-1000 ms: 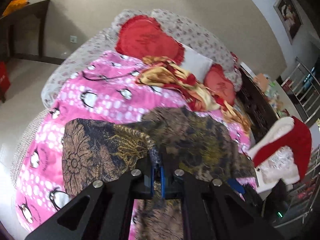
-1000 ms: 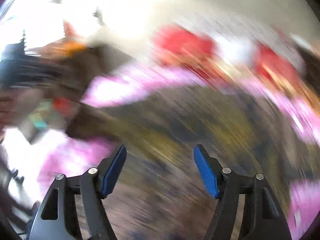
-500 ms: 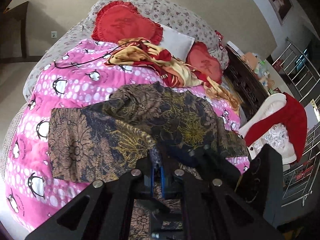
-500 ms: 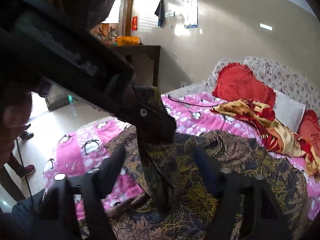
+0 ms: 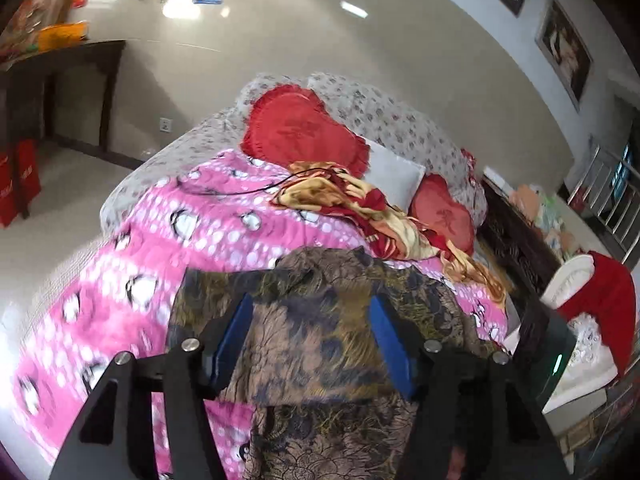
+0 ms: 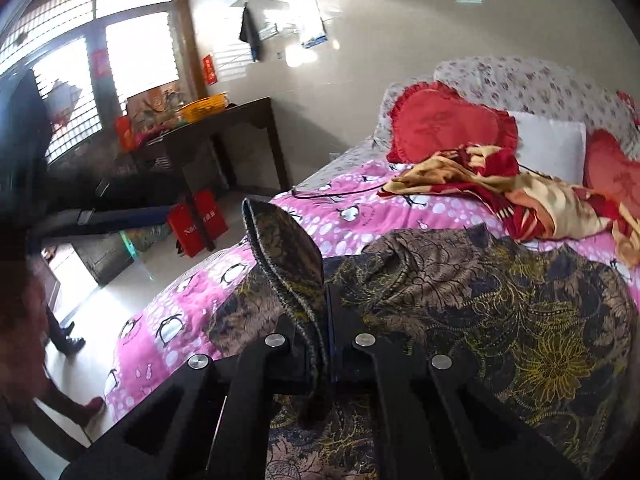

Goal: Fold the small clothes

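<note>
Garment corner is clamped in your right gripper; left gripper is opening, nothing pinched. Carry the corner far across, keeping edges aligned.

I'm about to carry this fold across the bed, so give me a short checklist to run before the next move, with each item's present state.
1. Right gripper shut on the dark floral garment: ok, a raised flap of the cloth is pinched between its jaws.
2. Left gripper free of the cloth: ok, its jaws are opening above the garment with nothing pinched.
3. Garment lying flat: not ok, its far edge is bunched and wrinkled.
4. Room on the pink penguin blanket beside the garment: ok.
5. Red and yellow cloth apart from the garment: ok, it lies up by the pillows.
6. Black cable apart from the garment: ok.
</note>
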### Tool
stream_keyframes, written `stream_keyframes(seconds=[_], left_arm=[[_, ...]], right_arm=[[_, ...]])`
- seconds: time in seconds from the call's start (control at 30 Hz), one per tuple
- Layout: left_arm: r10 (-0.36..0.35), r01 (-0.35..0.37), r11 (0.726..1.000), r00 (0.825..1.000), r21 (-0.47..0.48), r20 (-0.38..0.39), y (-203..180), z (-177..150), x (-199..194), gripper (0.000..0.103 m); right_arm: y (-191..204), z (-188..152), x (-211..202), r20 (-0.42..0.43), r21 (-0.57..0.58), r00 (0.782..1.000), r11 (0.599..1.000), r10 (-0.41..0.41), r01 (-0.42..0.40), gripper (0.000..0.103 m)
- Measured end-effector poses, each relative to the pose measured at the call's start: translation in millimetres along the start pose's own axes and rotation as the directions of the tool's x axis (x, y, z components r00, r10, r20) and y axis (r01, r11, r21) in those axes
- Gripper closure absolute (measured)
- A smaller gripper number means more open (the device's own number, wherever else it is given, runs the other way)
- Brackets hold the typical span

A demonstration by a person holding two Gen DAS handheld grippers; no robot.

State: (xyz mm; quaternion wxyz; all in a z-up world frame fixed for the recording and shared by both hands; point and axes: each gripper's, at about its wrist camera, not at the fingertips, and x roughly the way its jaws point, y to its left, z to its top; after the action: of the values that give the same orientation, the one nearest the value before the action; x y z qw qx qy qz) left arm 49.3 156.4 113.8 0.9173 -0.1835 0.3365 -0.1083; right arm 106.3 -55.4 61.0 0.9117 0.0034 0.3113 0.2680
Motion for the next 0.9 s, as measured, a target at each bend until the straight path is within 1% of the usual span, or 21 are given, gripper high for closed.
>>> stream_keyframes(seconds=[0.03, 0.07, 0.1, 0.13, 0.17, 0.3, 0.37, 0.4, 0.47, 0.53, 0.6, 0.63, 0.7, 0.77, 0.9], left_arm=[[0.005, -0.005, 1.000, 1.000, 0.001, -0.001, 3.8, -12.3, 4.3, 0.039], [0.026, -0.026, 1.000, 1.000, 0.004, -0.010, 6.2, -28.6, 11.3, 0.039], [0.057, -0.056, 0.998, 0.998, 0.022, -0.037, 7.2, -51.5, 21.9, 0.039], [0.066, -0.064, 0.997, 0.996, 0.033, -0.053, 7.5, -63.3, 26.9, 0.039], [0.077, -0.073, 0.996, 0.994, 0.046, -0.077, 8.0, -84.5, 35.4, 0.039], [0.102, -0.089, 0.990, 0.987, 0.106, -0.125, 1.3, -129.1, 58.2, 0.039], [0.094, -0.078, 0.987, 0.989, 0.140, -0.115, -1.6, -140.7, 63.3, 0.039], [0.095, -0.079, 0.984, 0.991, 0.162, -0.093, -4.0, -145.3, 65.5, 0.039], [0.093, -0.077, 0.977, 0.993, 0.201, -0.076, -7.7, -152.1, 70.3, 0.037], [0.100, -0.076, 0.969, 0.991, 0.237, -0.092, -9.4, -159.3, 81.4, 0.037], [0.096, -0.064, 0.969, 0.988, 0.240, -0.124, -5.3, -165.7, 88.9, 0.037], [0.090, -0.054, 0.972, 0.985, 0.230, -0.150, -1.7, -168.5, 93.6, 0.037], [0.071, -0.035, 0.979, 0.982, 0.202, -0.174, 2.9, -171.0, 97.0, 0.036], [0.051, -0.018, 0.983, 0.983, 0.183, -0.174, 5.5, -171.7, 96.3, 0.035], [0.060, -0.023, 0.978, 0.983, 0.207, -0.174, 1.9, -174.3, 96.3, 0.030]], right_arm=[[-2.7, -0.5, 2.4, -0.001, 0.003, 1.000, 1.000, 0.002, -0.002, 0.096], [-5.2, -0.9, 5.2, -0.005, 0.003, 1.000, 1.000, -0.002, 0.002, 0.096], [-7.7, -1.5, 8.5, -0.011, 0.001, 1.000, 1.000, -0.008, 0.008, 0.096], [-10.0, -2.5, 11.5, -0.021, -0.001, 1.000, 1.000, -0.012, 0.012, 0.096], [-12.3, -3.5, 14.1, -0.031, -0.003, 0.999, 1.000, -0.017, 0.017, 0.096], [-23.9, -8.2, 18.1, -0.055, -0.002, 0.997, 0.999, -0.050, 0.050, 0.096], [-30.4, -9.3, 19.8, -0.064, 0.008, 0.996, 0.998, -0.068, 0.069, 0.096], [-34.9, -9.8, 20.3, -0.069, 0.018, 0.994, 0.996, -0.084, 0.086, 0.096], [-42.0, -10.0, 22.2, -0.078, 0.039, 0.992, 0.994, -0.096, 0.100, 0.096], [-47.0, -10.3, 22.7, -0.084, 0.057, 0.992, 0.993, -0.096, 0.101, 0.096], [-49.1, -10.2, 23.4, -0.088, 0.060, 0.992, 0.993, -0.093, 0.098, 0.096], [-49.1, -10.4, 23.3, -0.088, 0.057, 0.992, 0.994, -0.092, 0.097, 0.096], [-47.5, -11.0, 23.5, -0.089, 0.039, 0.991, 0.994, -0.097, 0.100, 0.096], [-46.5, -10.8, 24.8, -0.093, 0.028, 0.991, 0.995, -0.092, 0.095, 0.096], [-45.1, -9.9, 27.2, -0.097, 0.010, 0.990, 0.994, -0.105, 0.107, 0.096]])
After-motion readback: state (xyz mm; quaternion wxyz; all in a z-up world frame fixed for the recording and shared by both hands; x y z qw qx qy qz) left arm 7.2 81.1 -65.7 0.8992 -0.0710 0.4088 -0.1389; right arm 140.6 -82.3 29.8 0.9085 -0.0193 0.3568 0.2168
